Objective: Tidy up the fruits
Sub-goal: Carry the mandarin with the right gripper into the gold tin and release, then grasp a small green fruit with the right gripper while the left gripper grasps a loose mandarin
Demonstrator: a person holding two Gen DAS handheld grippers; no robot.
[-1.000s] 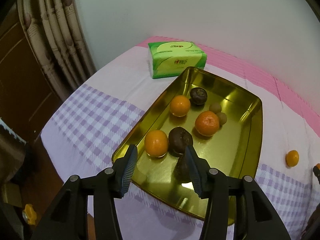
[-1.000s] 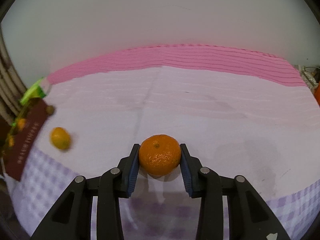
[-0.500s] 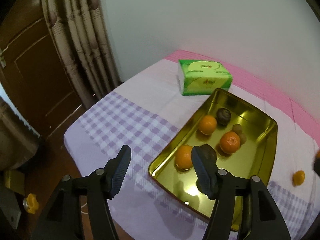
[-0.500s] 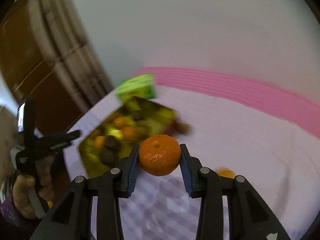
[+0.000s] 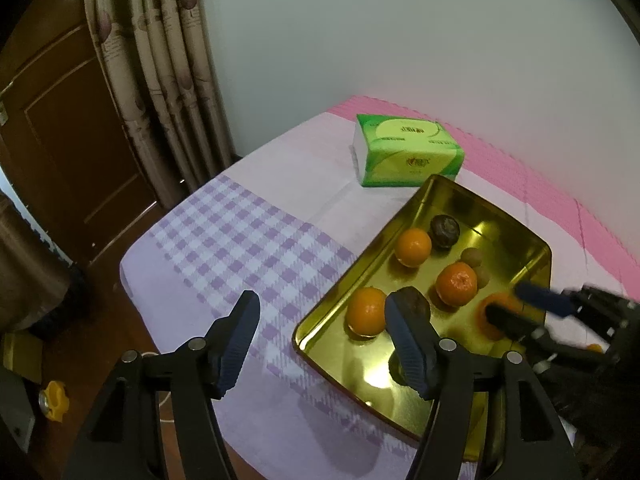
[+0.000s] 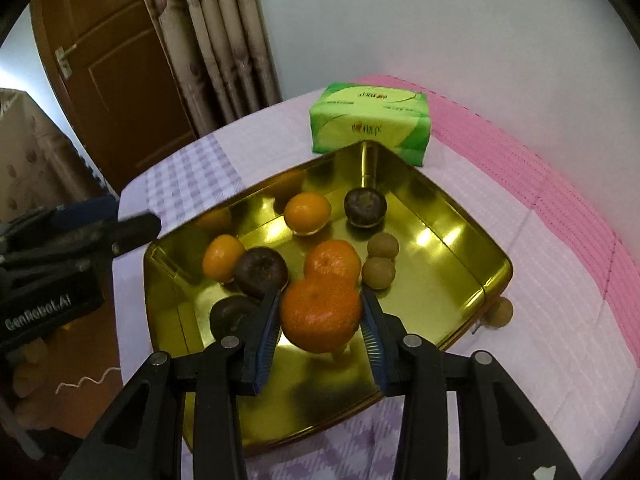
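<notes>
Pinching a tangerine [image 6: 320,312], the right claw [image 6: 320,320] hangs over the gold tray [image 6: 460,216]; left claw [image 5: 320,340] spread.

A green tissue pack [image 5: 408,151] lies near beige curtains [image 5: 160,80] and brown door [image 5: 60,140].

Inside the gold tray [image 6: 460,236], fruit [image 6: 260,270] crowds the left and centre; bare floor lies along its right wall.

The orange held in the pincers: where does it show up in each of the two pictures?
Left wrist view: orange at right, over the gold tray, partly hidden by the right gripper.
Right wrist view: orange low centre, between the fingers.
Shared landmark: green tissue pack behind the tray.
</notes>
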